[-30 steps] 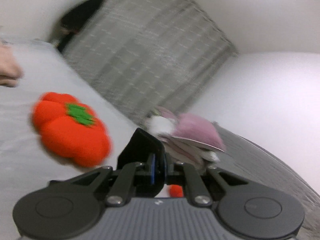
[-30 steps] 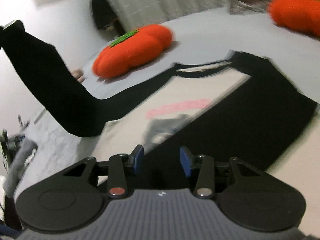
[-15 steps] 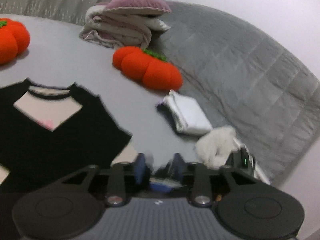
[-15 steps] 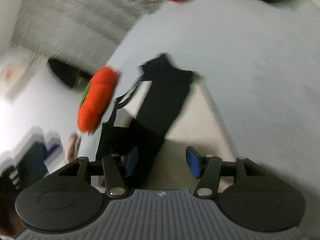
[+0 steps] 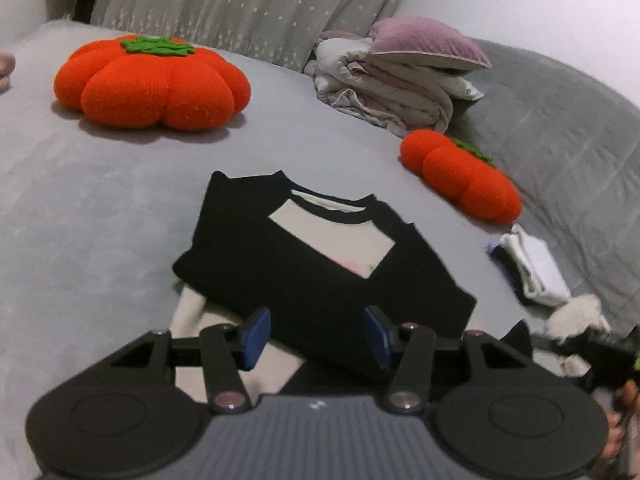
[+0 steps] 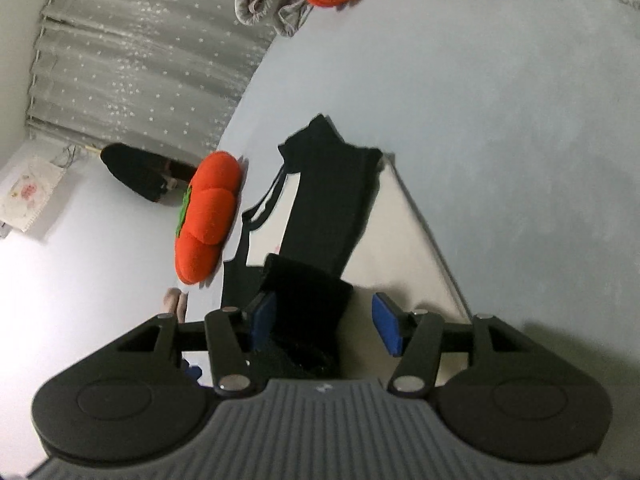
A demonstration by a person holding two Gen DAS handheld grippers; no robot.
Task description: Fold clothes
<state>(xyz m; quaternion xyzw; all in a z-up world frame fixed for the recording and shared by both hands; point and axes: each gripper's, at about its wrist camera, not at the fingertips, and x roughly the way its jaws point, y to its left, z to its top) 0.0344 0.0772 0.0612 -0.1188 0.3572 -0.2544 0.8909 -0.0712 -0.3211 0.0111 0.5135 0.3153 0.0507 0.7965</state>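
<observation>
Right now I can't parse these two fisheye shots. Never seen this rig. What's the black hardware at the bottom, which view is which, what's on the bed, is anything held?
No robot: a person carries a two-finger gripper in each hand, each with a camera looking forward along its blue-padded fingers. One picture is from the left gripper, the other from the right gripper, rolled sideways, so its scene looks tipped.

On the grey bed lies a black and cream shirt with its sleeves folded in. Beyond it are a large orange pumpkin cushion, a smaller one, a stack of bedding and small folded clothes.

The left jaws are opening over the shirt's lower edge, pinching nothing. The right jaws stand apart around a black sleeve without clamping it.
</observation>
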